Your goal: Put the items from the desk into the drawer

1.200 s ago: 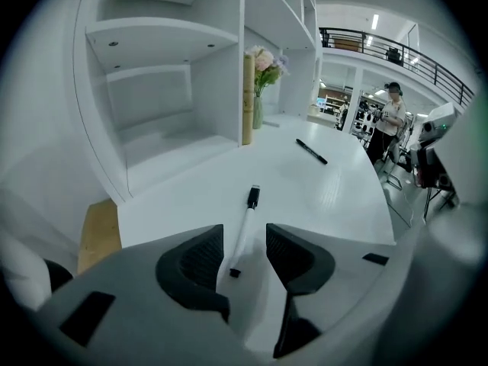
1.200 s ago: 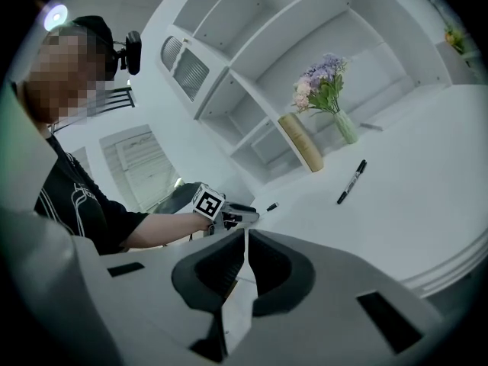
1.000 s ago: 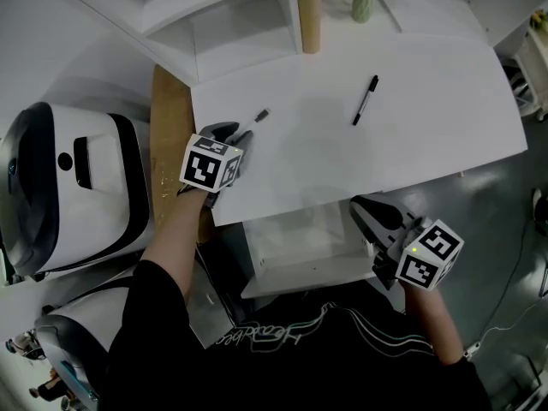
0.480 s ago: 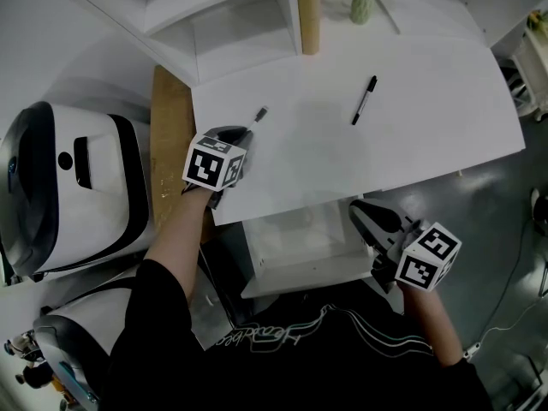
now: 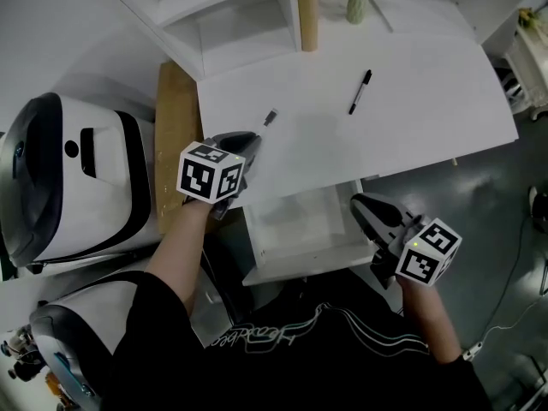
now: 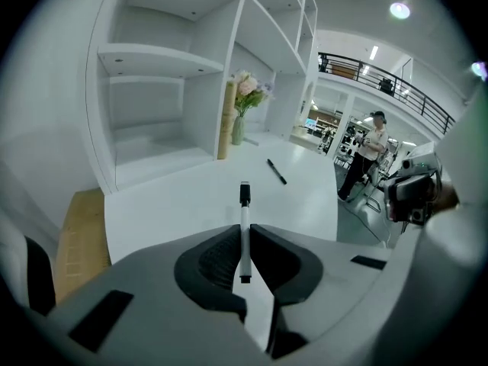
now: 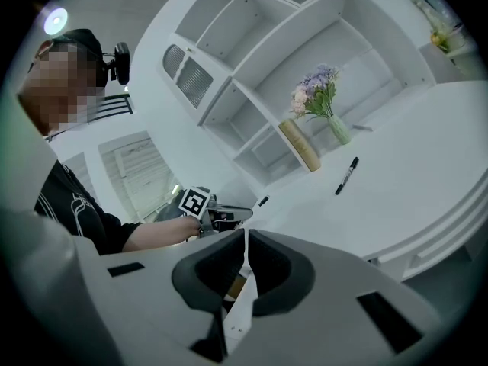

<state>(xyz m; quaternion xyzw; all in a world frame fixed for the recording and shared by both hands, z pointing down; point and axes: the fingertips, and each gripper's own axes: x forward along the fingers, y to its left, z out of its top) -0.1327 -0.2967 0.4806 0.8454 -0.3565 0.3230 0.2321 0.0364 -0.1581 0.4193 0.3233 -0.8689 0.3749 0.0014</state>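
Head view: left gripper (image 5: 248, 141) sits over the near-left edge of the desk (image 5: 428, 118), with the marker (image 5: 268, 119) poking forward out of it. Black pen (image 5: 360, 91) lies further back on the desk, well apart. Drawer (image 5: 308, 266) is open under the desk front. Right gripper (image 5: 361, 205) is at the drawer's right side.

Left gripper view: jaws are clamped narrow on the white marker, dark cap forward, in line with the jaws. Pen is on the desk ahead. Flower vase (image 6: 239, 128) and cardboard tube (image 6: 226, 120) are beyond it.

Right gripper view: jaws are nearly together, pinching a thin white drawer edge.
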